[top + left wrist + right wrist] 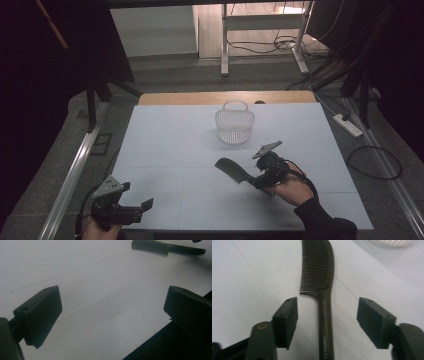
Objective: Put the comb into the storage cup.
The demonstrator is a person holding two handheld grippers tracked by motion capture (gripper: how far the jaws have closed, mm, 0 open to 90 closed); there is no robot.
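Clearly, the dark comb [233, 169] lies flat on the white table [170, 150], a little nearer to the person than the white basket [234, 122], which stands upright toward the far edge of the table and well apart from the comb. The toothed end of the comb points away from the right hand [290, 189] and the handle end reaches toward it.

The right gripper [263, 172] sits at the handle end of the comb. In the right gripper view, its jaws are spread wide, one on each side of the comb's [322, 290] handle, and neither jaw touches it. Small pale letters are printed on the handle. The rim of the basket [395, 242] appears at the top edge, beyond the comb.

The left gripper [127, 209] is near the front left corner of the table, far from the comb and on the side away from the basket. Its jaws are also spread apart and hold nothing; under them is only the bare table [82, 285]. In the left gripper view the comb [165, 247] lies far off at the top.
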